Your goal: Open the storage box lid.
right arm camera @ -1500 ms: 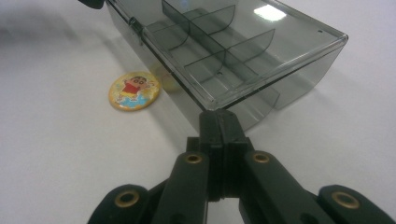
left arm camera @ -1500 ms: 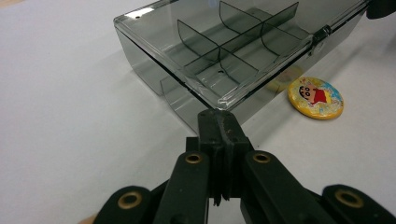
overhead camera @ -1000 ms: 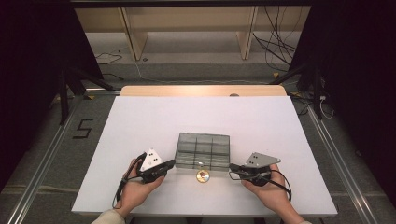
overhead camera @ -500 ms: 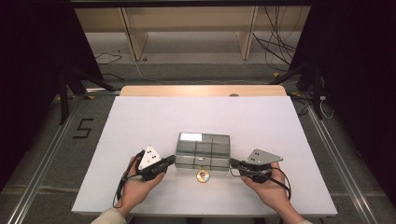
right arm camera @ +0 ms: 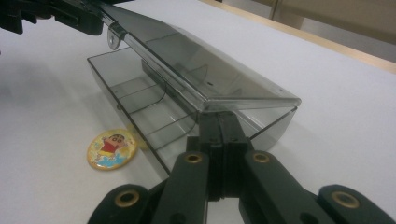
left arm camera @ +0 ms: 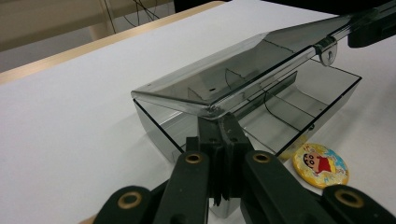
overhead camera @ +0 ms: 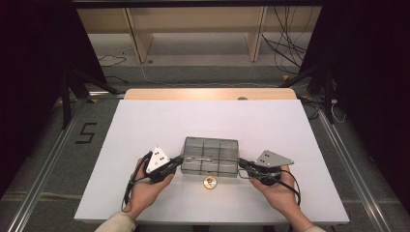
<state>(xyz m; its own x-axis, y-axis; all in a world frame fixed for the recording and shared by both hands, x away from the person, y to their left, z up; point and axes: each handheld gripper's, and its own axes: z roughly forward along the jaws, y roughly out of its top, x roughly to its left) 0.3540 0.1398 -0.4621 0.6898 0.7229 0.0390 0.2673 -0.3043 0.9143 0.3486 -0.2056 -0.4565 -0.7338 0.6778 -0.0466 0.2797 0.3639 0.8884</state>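
lid (left arm camera: 224, 79) of clear box (overhead camera: 211, 156) raised higher, front edge lifted off base

A lab recording bay: a white-topped table (overhead camera: 145, 125) ringed by dark curtains (overhead camera: 29, 72), cables (overhead camera: 285, 46) on the far floor, bare wooden shelving (overhead camera: 193, 24) beyond.

White table (overhead camera: 145, 125), wooden strip along far edge. Grey clear box (overhead camera: 211, 155) w/ compartments near front-centre of table. Left gripper (overhead camera: 177, 160) at box's left front corner, jaws touching it; white three-cornered plate on top, hand under it. Right gripper (overhead camera: 243, 164) at box's right front corner, jaws touching it; grey plate on top, hand under it. Small round yellow badge (overhead camera: 210, 182) on table just in front of box, btw. both grippers, apart from them. Black cables trail from each gripper.
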